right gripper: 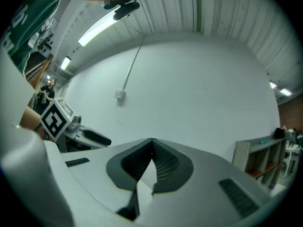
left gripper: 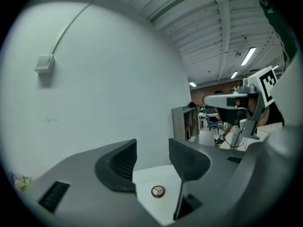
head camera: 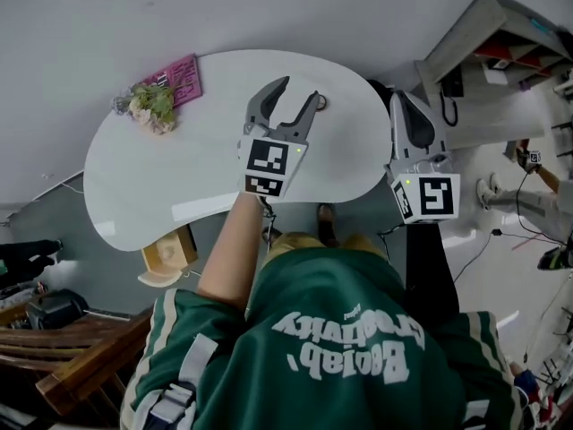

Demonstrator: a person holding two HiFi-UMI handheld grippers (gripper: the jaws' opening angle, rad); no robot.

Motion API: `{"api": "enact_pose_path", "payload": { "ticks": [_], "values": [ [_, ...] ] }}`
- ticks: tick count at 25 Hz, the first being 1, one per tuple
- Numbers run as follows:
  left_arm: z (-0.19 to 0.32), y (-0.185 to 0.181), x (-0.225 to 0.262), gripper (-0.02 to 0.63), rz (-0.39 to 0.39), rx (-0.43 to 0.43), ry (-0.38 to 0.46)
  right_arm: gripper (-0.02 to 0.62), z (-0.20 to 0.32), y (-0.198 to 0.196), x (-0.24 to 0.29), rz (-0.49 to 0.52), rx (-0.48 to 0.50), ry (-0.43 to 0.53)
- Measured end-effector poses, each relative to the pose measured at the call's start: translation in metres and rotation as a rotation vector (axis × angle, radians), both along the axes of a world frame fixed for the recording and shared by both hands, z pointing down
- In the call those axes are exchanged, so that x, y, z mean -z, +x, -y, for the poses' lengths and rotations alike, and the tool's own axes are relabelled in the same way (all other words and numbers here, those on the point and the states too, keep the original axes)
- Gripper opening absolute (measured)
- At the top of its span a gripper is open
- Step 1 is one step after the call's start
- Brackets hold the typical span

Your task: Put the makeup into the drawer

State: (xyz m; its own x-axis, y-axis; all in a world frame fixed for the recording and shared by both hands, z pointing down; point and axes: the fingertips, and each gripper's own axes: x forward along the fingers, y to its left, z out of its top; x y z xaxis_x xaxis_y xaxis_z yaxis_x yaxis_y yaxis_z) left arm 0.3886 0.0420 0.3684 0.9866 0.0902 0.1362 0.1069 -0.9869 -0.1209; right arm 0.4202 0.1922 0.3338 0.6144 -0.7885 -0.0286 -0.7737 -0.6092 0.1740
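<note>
L hand-held gripper (left gripper: 152, 146) open (empty) near compact (left gripper: 157, 191); R hand-held gripper (right gripper: 152, 143) shut.

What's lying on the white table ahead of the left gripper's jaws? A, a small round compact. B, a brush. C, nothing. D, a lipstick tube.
A: a small round compact lies on the white table, seen through the gap of the open left gripper.
</note>
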Motion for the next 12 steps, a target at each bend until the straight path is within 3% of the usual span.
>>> {"api": "enact_pose_path", "payload": {
  "ticks": [6,12],
  "values": [
    [-0.011,0.036,-0.104,0.239,0.244,-0.048,-0.043,0.009,-0.026,0.013,-0.018,0.037,-0.037,-0.010],
    [-0.007,0.060,-0.194,0.302,0.447,-0.037,-0.065,0.009,-0.061,0.027,-0.033,0.062,-0.099,-0.034]
  ]
}}
